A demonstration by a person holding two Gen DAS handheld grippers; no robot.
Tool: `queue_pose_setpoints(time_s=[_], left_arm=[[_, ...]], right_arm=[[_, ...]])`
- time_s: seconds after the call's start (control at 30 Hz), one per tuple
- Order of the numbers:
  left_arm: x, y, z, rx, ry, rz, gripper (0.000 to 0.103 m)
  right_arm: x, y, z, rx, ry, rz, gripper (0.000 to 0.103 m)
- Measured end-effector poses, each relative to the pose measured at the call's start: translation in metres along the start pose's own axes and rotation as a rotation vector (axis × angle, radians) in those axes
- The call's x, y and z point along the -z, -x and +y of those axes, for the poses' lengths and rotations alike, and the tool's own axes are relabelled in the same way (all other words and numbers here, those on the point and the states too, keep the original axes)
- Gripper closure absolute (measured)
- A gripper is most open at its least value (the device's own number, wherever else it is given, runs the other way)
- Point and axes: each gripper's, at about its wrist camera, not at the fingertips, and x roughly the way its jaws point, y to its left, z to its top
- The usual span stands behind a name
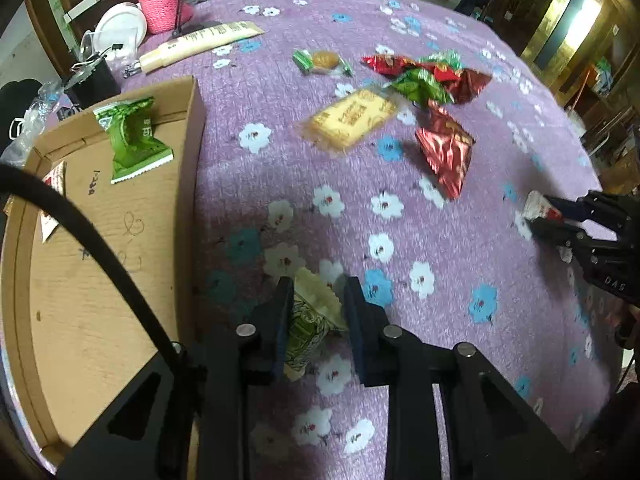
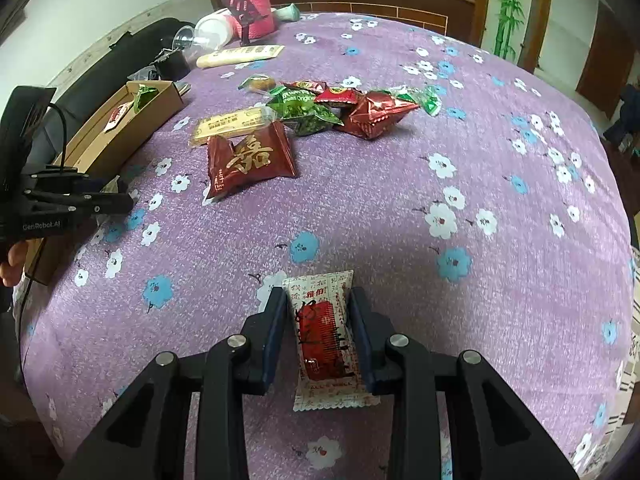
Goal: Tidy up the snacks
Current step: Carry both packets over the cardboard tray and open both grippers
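Left wrist view first: I judge the job is barely begun. The cardboard box (image 1: 120, 240), just left of my left tongs (image 1: 318, 312), holds only a green packet (image 1: 132, 140) and a red-and-white one (image 1: 54, 184) at its far end, half hidden by a cable. Most snacks lie loose, well ahead of both tongs: a heap of red and green packets (image 2: 340, 110), a large dark red pouch (image 2: 250, 162), a yellow biscuit bar (image 1: 350, 122) and a small clear-wrapped cookie (image 1: 322, 62).

My left tongs are closed on a pale green-and-cream packet (image 1: 310, 320), beside the box wall. My right tongs (image 2: 320, 320) grip a white wrapper with red print (image 2: 324, 336) across its width.

The surface (image 2: 480, 280) wears a purple cloth with white and blue flowers. Far behind the heap stand a pink knitted cover (image 1: 160, 0), a white lid (image 1: 120, 26) and a long cream tube (image 1: 200, 46); dark wooden furniture rings the room.
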Motion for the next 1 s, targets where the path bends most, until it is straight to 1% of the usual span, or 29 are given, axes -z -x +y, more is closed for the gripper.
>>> queue_pose_setpoints(time_s=[0.13,0.17,0.23,0.37,0.47,0.53,0.6,0.67,0.7,0.73,0.83,0.93,1.0], left_arm=[[0.009,0.012,-0.002,0.040,0.026,0.012,0.080],[0.013,0.015,-0.004,0.049,0.026,0.008,0.081],[0.020,0.020,-0.013,0.043,0.019,-0.006,0.081],[0.032,0.026,-0.032,0.085,0.031,-0.041,0.081],[0.039,0.025,-0.041,0.145,0.068,-0.060,0.081],[0.041,0.023,-0.044,0.160,0.088,-0.065,0.081],[0.045,0.017,-0.045,0.178,0.118,-0.053,0.081],[0.046,0.014,-0.045,0.181,0.133,-0.045,0.081],[0.047,0.015,-0.047,0.174,0.132,-0.055,0.081],[0.047,0.015,-0.049,0.166,0.128,-0.055,0.081],[0.047,0.014,-0.051,0.154,0.119,-0.060,0.081],[0.047,0.014,-0.050,0.157,0.124,-0.058,0.081],[0.047,0.013,-0.049,0.161,0.125,-0.059,0.081]], right_arm=[[0.008,0.005,-0.001,0.012,-0.012,-0.005,0.072],[0.010,0.007,-0.002,0.014,-0.017,-0.009,0.072],[0.015,0.011,-0.003,0.016,-0.029,-0.019,0.072],[0.021,0.015,-0.003,0.018,-0.061,-0.029,0.072],[0.025,0.021,0.000,0.019,-0.074,-0.037,0.072],[0.028,0.026,0.003,0.018,-0.083,-0.045,0.072],[0.031,0.030,0.008,0.024,-0.086,-0.048,0.072],[0.035,0.033,0.011,0.033,-0.094,-0.049,0.072],[0.036,0.033,0.011,0.036,-0.096,-0.044,0.072],[0.038,0.030,0.012,0.043,-0.095,-0.023,0.072],[0.042,0.027,0.014,0.064,-0.091,-0.002,0.072],[0.043,0.031,0.013,0.095,-0.093,-0.019,0.072],[0.038,0.026,0.010,0.074,-0.105,0.005,0.072]])
